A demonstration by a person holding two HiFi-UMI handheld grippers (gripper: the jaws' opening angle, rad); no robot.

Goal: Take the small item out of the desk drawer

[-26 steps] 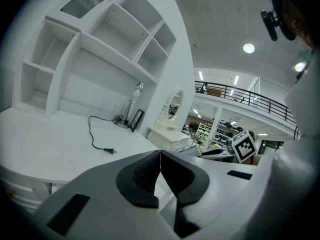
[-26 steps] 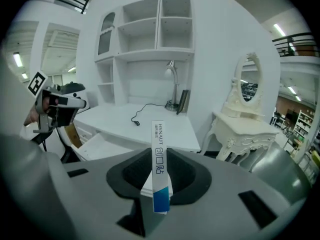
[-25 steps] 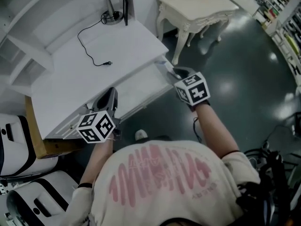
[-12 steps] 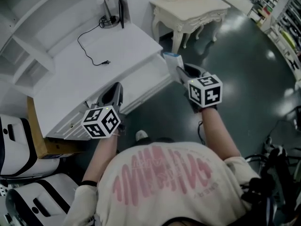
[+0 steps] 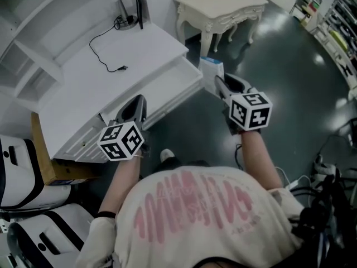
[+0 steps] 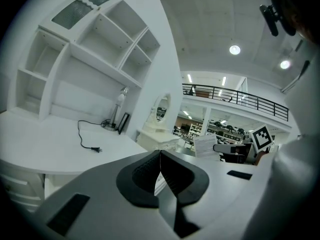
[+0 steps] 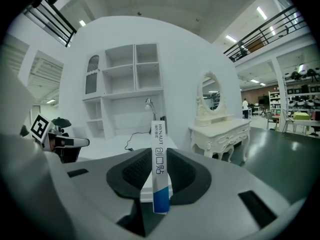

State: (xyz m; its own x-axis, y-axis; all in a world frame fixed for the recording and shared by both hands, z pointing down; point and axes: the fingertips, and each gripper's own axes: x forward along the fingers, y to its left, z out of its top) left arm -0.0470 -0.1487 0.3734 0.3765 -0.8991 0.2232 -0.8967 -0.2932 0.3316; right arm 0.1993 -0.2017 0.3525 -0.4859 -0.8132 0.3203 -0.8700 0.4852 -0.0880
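In the head view my right gripper [image 5: 219,81] is shut on a small white and blue box [image 5: 212,69], held in the air just right of the open desk drawer [image 5: 177,82]. The right gripper view shows that box [image 7: 159,170] standing upright, pinched between the pads of the right gripper [image 7: 159,164]. My left gripper [image 5: 134,109] hovers at the front edge of the white desk [image 5: 83,94], left of the drawer. In its own view the left gripper [image 6: 160,156] has its jaws shut with nothing in them.
A lamp [image 5: 119,3] and a loose black power cord [image 5: 106,44] lie on the desk under a white shelf unit [image 6: 85,59]. A cream dressing table [image 5: 220,7] stands right of the desk on the dark floor. White cases [image 5: 28,180] sit at lower left.
My right gripper has come up and away from the drawer with the box in its jaws, which now shows above the drawer's right end. The left gripper has hardly moved.
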